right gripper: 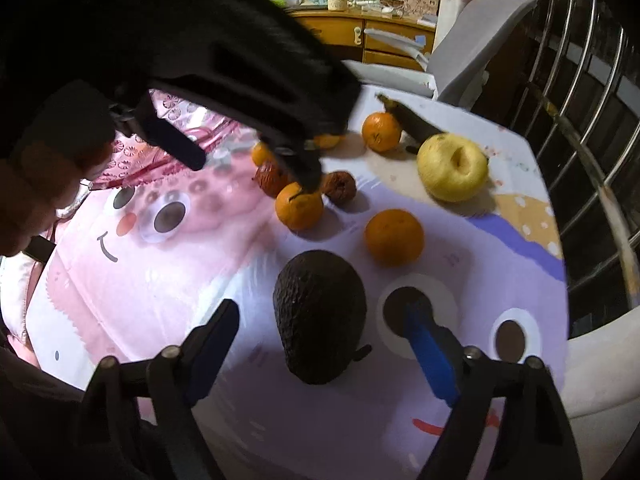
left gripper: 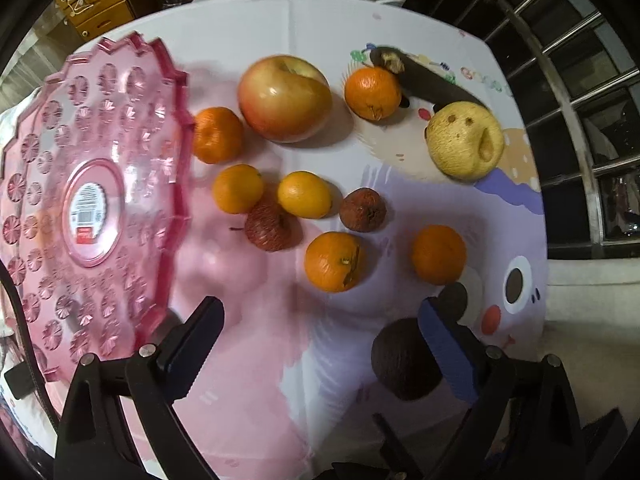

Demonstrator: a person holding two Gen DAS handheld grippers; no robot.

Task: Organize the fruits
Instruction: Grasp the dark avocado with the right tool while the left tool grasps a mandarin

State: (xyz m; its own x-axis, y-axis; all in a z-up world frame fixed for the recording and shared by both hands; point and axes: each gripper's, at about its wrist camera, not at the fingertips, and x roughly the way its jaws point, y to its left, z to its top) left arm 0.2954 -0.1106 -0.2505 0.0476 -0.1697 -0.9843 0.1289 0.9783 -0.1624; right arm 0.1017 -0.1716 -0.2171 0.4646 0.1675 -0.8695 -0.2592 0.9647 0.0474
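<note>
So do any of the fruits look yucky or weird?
Yes. The banana at the far edge is black all over, two small red fruits in the middle look shrivelled, and the yellow apple has dents.

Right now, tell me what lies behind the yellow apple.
Behind the yellow apple lies a blackened banana, its far end beside an orange. The apple covers the banana's near end, so how far it reaches cannot be seen.
</note>
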